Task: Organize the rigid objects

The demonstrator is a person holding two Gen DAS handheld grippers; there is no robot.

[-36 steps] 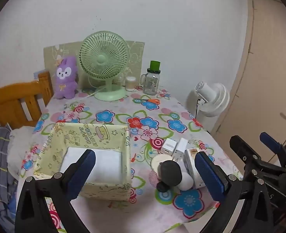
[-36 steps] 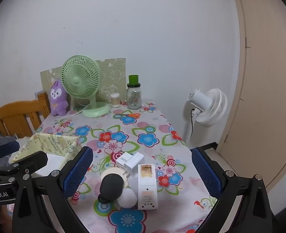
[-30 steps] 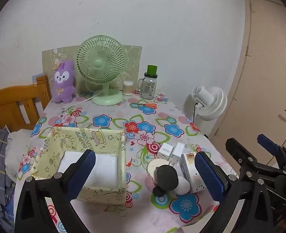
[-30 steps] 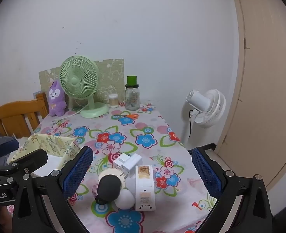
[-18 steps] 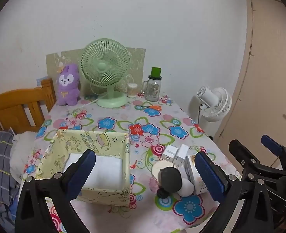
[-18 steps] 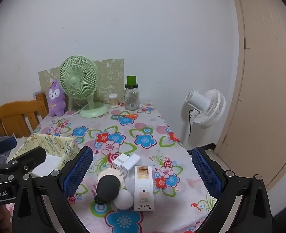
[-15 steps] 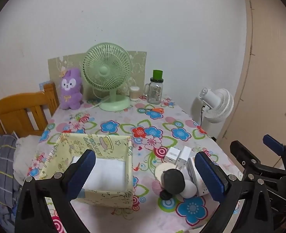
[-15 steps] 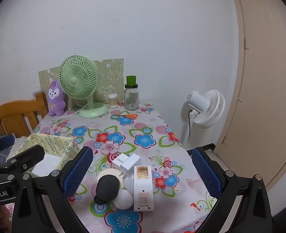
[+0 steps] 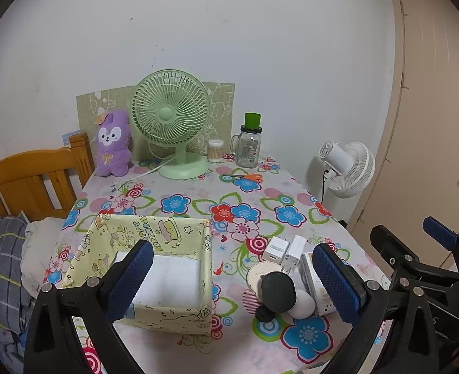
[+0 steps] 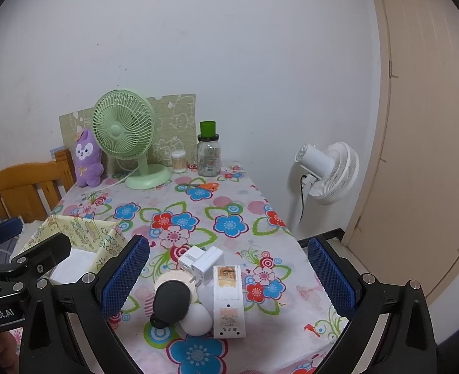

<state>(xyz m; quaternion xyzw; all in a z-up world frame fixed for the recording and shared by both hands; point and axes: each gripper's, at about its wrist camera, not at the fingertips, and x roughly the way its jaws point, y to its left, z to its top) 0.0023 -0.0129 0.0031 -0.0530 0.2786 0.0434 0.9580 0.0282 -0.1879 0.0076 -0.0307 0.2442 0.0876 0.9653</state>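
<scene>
The small hard things, two white plugs, a white box, a dark rounded gadget, a white ball and a round tin, huddle touching one another near the front right edge of the table, just beside the yellow bin, which looks empty though its floor is partly hidden. Both the left gripper and the right gripper hang above the front edge with jaws spread wide and holding nothing, probably poised for a first pick. Open cloth lies behind the pile, but the table edge is close on its right.
</scene>
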